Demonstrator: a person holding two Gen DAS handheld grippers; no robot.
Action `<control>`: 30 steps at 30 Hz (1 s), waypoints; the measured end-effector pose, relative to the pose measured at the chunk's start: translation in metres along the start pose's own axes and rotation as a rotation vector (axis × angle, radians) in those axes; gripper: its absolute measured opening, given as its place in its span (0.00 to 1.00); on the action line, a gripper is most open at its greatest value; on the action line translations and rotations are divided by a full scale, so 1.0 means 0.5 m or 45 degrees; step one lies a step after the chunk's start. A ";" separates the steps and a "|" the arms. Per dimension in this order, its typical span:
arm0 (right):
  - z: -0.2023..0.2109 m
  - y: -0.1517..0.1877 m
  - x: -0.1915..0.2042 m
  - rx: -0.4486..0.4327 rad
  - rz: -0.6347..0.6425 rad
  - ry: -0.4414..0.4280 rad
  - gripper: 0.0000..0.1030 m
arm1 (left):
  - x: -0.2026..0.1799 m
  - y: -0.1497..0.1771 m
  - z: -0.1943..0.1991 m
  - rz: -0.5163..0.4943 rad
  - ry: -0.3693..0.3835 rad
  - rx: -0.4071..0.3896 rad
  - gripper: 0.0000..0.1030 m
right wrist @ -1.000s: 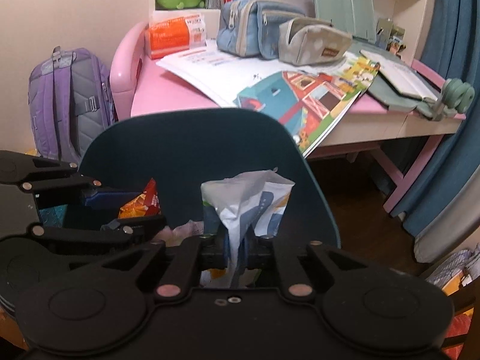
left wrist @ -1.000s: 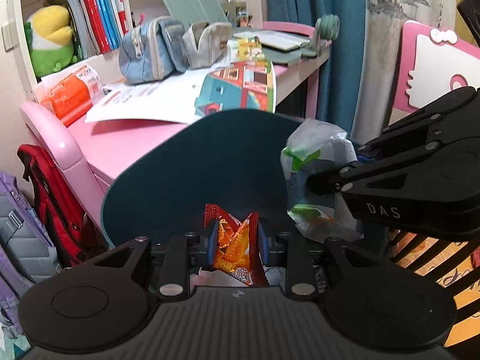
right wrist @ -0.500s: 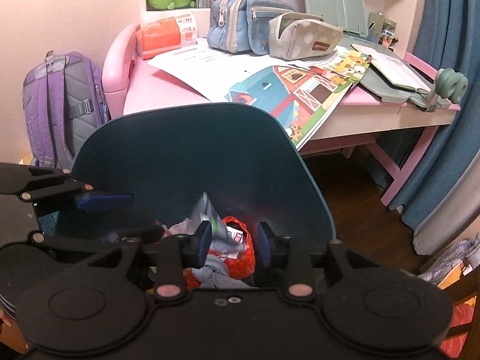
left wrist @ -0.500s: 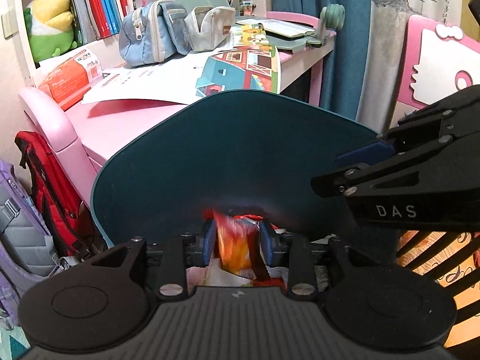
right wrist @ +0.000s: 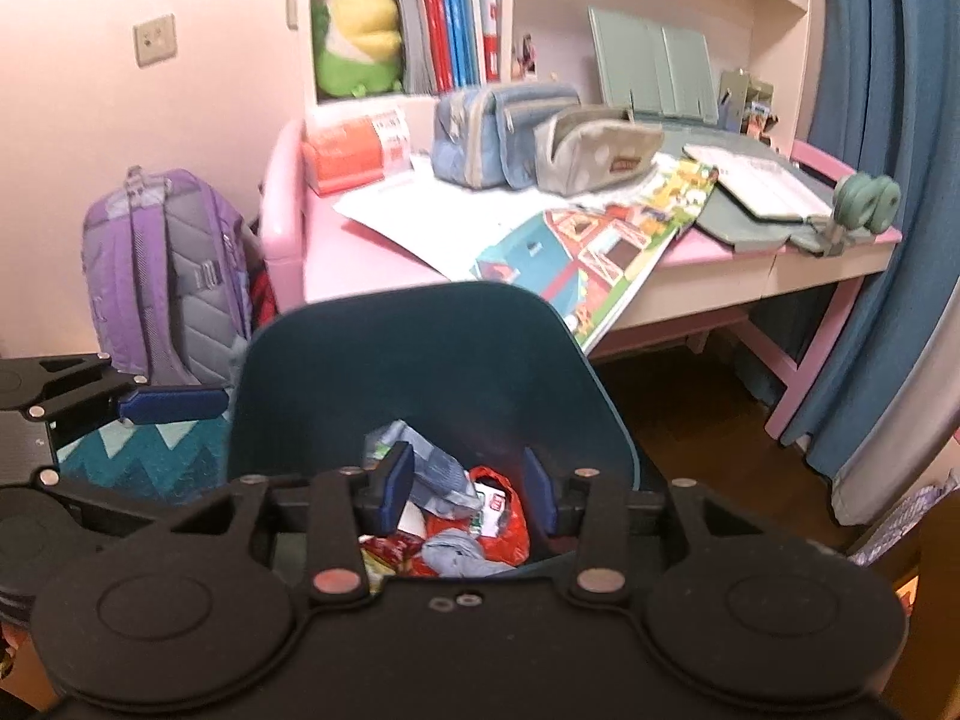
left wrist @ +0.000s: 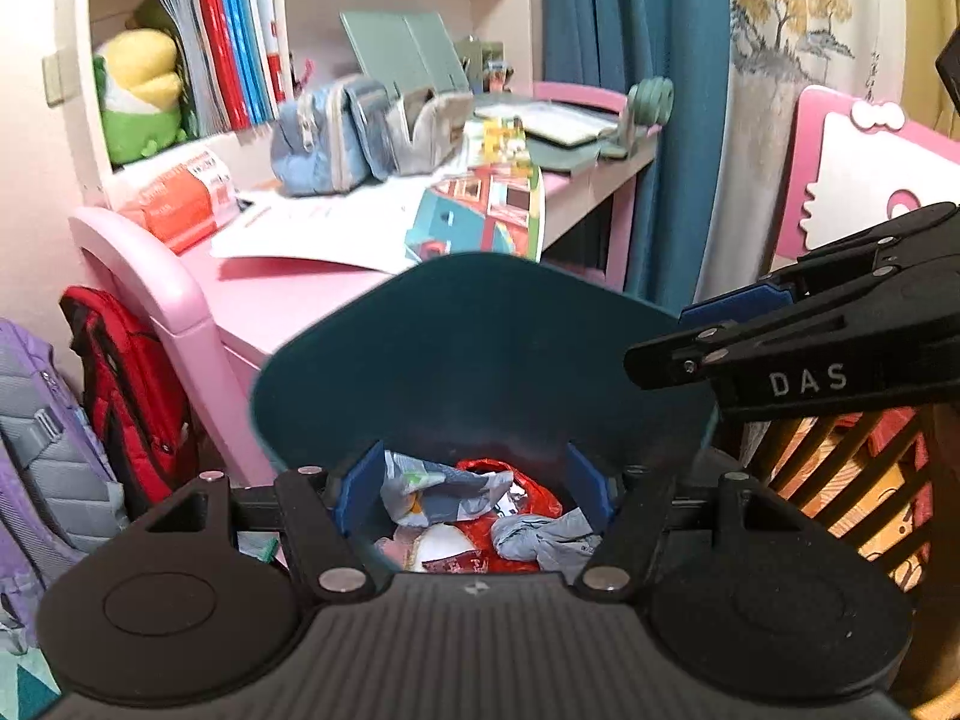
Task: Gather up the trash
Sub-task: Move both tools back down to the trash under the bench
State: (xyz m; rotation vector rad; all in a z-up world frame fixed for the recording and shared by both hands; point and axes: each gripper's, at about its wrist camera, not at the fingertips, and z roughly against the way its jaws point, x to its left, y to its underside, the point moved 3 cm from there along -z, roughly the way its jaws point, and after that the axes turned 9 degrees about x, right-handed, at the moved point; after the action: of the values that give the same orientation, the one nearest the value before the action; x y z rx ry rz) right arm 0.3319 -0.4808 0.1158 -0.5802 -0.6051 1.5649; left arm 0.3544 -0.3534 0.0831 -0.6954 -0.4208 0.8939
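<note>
Both grippers over the bin, both empty rn.

Left gripper: jaws spread wide, nothing between the pads, only trash showing in the gap below. Right gripper: same, jaws apart, holding nothing. In the left view it sits off to the right at the bin's rim, in side profile.

Bin is dark teal w/ a tall curved back wall, standing on the floor in front of the pink desk. Trash is inside at the bottom: red plastic bag, crumpled grey-blue wrapper, another grey crumpled piece, some white/red scraps under those. Right view shows the same pile: red bag, wrapper. All loose and below the rim, nothing hanging over the edge afaict.

Status, my read: whatever was in hand is deposited; drop step looks done for both sides.

Left to do: can't see any obvious litter outside the bin. Desk has paper sheets, a colourful poster hanging over the edge, pencil cases, an orange tissue pack. Those read as belongings, not trash, but can't be sure about the loose sheets. Floor is mostly hidden by the gripper bodies; visible bits are a zigzag rug, backpack and bare wood under the desk. No wrappers there.

Prob near the end, unless there's more litter out of frame.
</note>
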 end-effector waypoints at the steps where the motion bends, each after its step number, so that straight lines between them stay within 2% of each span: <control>1: 0.013 0.002 0.006 -0.012 0.001 -0.007 0.39 | 0.003 0.002 0.013 0.003 -0.004 -0.011 0.64; 10: 0.122 0.025 0.093 -0.117 0.065 -0.090 0.46 | 0.045 0.041 0.143 0.061 -0.035 -0.103 0.64; 16: 0.160 0.054 0.182 -0.145 0.149 -0.157 0.49 | 0.077 0.103 0.230 0.087 -0.049 -0.140 0.64; 19: 0.168 0.071 0.233 -0.152 0.188 -0.202 0.50 | 0.100 0.139 0.269 0.117 -0.064 -0.160 0.71; 25: 0.170 0.106 0.341 -0.158 0.271 -0.298 0.53 | 0.161 0.220 0.333 0.186 -0.111 -0.170 0.73; 30: 0.141 0.139 0.439 -0.134 0.357 -0.386 0.54 | 0.223 0.294 0.375 0.260 -0.159 -0.170 0.76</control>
State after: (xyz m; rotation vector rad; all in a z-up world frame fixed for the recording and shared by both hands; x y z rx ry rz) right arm 0.2167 -0.2694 0.1170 -0.5263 -0.8675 1.9137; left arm 0.2224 -0.1287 0.1182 -0.8182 -0.5308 1.1133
